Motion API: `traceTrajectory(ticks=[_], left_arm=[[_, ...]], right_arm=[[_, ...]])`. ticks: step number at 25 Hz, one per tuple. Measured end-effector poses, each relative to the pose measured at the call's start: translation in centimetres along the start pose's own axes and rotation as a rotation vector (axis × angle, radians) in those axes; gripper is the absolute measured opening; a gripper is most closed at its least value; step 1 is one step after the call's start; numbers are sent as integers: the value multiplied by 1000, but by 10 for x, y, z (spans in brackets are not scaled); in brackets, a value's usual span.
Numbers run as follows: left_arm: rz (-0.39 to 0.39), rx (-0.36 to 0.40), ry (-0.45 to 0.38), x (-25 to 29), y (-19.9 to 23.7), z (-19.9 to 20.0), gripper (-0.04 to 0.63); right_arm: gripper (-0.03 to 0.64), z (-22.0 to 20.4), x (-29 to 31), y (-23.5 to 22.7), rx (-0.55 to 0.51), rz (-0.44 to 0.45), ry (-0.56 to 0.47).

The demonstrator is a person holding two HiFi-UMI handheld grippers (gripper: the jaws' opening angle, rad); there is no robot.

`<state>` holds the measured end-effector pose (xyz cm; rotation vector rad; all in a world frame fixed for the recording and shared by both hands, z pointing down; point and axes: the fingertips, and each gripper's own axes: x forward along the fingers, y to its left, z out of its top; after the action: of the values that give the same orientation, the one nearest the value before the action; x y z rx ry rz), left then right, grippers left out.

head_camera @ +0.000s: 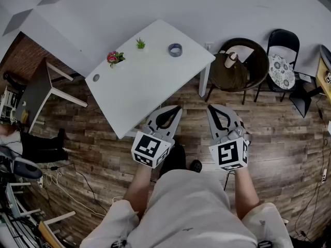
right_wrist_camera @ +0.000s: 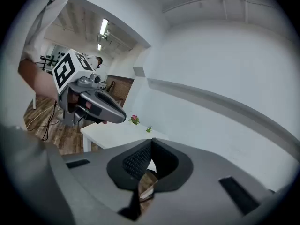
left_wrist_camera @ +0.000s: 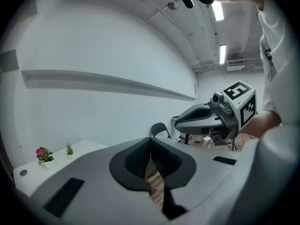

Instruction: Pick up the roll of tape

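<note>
A white rectangular table point(head_camera: 150, 84) stands on the brown wood-plank floor point(head_camera: 103, 149). Along its far left edge sit a small pink-flowered pot plant point(head_camera: 114, 58) and a tiny green potted plant point(head_camera: 140, 44). To the right stand a round dark bowl chair point(head_camera: 256, 66) and a black folding chair point(head_camera: 283, 37).

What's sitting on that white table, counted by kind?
Small plants: 2, the pink-flowered plant and the green plant
Roll of tape: 1
Small grey round disc: 1
Total: 4
</note>
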<state>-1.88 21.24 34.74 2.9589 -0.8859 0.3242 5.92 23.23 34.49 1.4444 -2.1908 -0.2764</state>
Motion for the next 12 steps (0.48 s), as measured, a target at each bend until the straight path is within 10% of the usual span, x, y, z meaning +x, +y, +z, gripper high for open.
traceTrajectory(ticks=[12], left_arm=[[11, -17, -5, -21, -14, -6, 21]], right_arm=[[3, -3, -20, 18, -20, 14, 31]])
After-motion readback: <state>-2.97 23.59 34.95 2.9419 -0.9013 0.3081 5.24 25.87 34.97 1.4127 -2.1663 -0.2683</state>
